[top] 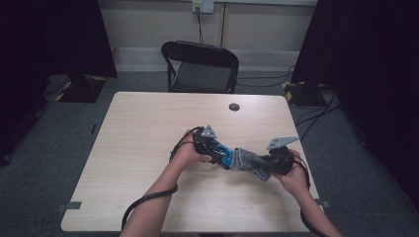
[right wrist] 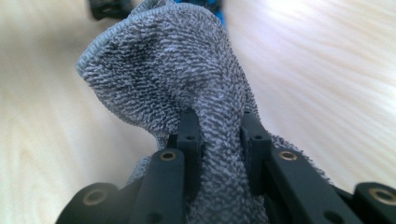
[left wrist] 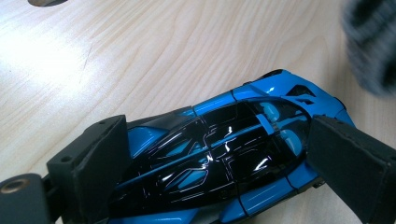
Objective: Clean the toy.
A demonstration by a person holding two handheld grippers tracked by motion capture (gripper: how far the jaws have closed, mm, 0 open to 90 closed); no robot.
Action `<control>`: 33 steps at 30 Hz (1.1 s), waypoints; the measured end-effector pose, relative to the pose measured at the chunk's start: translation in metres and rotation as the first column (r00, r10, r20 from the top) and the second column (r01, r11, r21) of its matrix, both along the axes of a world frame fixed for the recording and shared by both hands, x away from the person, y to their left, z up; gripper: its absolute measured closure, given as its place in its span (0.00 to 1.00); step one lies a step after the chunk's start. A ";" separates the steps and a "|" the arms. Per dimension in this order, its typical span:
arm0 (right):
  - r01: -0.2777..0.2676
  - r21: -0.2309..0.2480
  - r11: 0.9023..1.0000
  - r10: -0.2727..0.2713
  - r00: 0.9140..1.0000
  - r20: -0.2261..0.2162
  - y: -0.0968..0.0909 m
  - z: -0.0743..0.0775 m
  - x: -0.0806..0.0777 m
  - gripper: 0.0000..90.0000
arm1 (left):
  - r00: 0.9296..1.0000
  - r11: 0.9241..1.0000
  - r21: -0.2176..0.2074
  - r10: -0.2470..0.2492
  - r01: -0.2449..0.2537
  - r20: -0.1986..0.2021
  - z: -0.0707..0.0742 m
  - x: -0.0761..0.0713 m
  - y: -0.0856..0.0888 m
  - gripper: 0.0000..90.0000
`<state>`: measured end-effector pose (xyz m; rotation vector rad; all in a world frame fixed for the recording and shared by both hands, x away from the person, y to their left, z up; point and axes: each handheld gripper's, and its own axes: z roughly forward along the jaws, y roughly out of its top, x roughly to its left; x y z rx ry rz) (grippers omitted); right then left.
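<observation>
Right gripper (top: pixel 264 165): nearest to us in the high view, at the right of the table's near half, we see it in the person's right hand, its jaws clamped on a grey terry cloth (top: pixel 248 162). In the right gripper view (right wrist: pixel 219 140) the two black jaws pinch a bunched neck of the cloth (right wrist: pixel 187 70), which fans out above them over the wood.

Cloth: we find it between the two grippers, its far end reaching to the blue toy car (top: pixel 223 154); whether the two touch, we cannot tell.

Left gripper (top: pixel 217 150): just left of the cloth, held in the person's left hand. In the left gripper view (left wrist: pixel 219 154) its padded jaws press on the car (left wrist: pixel 219 144), one at each end of the body.

Toy car: glossy blue with a black canopy, gripped lengthwise between the left jaws just above the tabletop (top: pixel 148 128); whether its wheels rest on the wood, we cannot tell.

Table: pale wood grain, with a round dark cable hole (top: pixel 234 106) near the far edge.

Beyond the table: a black folding chair (top: pixel 200 66) stands at the far side, with dark curtains at either side of the room.
</observation>
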<state>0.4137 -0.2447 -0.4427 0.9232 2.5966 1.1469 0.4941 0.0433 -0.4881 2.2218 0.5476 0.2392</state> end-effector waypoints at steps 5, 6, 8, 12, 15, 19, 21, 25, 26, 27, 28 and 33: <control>-0.077 -0.008 0.997 0.077 0.997 -0.009 0.019 -0.003 -0.013 0.83 | 1.000 1.000 -0.001 0.002 -0.002 -0.001 0.000 0.000 0.000 0.07; -0.089 -0.008 0.996 0.089 0.996 -0.009 0.022 -0.003 -0.015 0.83 | 1.000 1.000 0.001 0.001 -0.001 0.000 0.000 0.000 0.000 0.07; -0.121 0.004 0.993 0.121 0.992 -0.015 0.031 -0.005 -0.020 0.83 | 1.000 1.000 -0.001 0.000 0.000 0.001 0.000 0.000 0.000 0.07; -0.172 -0.010 0.985 0.171 0.985 -0.026 0.049 -0.013 -0.027 0.83 | 1.000 1.000 -0.007 0.002 -0.002 0.003 0.000 0.000 0.000 0.07; -0.191 -0.032 0.981 0.190 0.981 -0.036 0.059 -0.021 -0.029 0.83 | 1.000 1.000 -0.010 0.003 -0.003 0.002 -0.001 0.000 0.000 0.07; -0.202 -0.069 0.977 0.199 0.979 -0.044 0.068 -0.032 -0.027 0.83 | 1.000 1.000 -0.010 0.002 -0.002 0.002 -0.001 0.000 0.000 0.07; -0.203 -0.077 0.976 0.200 0.979 -0.042 0.073 -0.036 -0.026 0.83 | 1.000 1.000 -0.015 0.004 -0.004 0.001 -0.001 -0.001 0.000 0.07; -0.194 -0.090 0.977 0.192 0.981 -0.027 0.077 -0.038 -0.022 0.83 | 1.000 1.000 -0.015 0.003 -0.003 0.002 -0.001 -0.001 0.000 0.07; -0.192 -0.097 0.976 0.191 0.981 -0.027 0.077 -0.037 -0.020 0.83 | 1.000 1.000 -0.015 0.003 -0.003 0.002 -0.001 -0.001 0.000 0.07; -0.192 -0.105 0.976 0.190 0.981 -0.022 0.078 -0.037 -0.019 0.83 | 1.000 1.000 -0.015 0.003 -0.003 0.003 -0.001 -0.001 0.000 0.07; -0.187 -0.109 0.976 0.186 0.982 -0.020 0.078 -0.036 -0.018 0.83 | 1.000 1.000 -0.016 0.003 -0.003 0.003 -0.001 -0.001 0.000 0.07; -0.177 -0.127 0.976 0.176 0.984 -0.019 0.074 -0.036 -0.011 0.83 | 1.000 1.000 -0.012 0.000 0.000 0.001 -0.001 0.000 0.001 0.07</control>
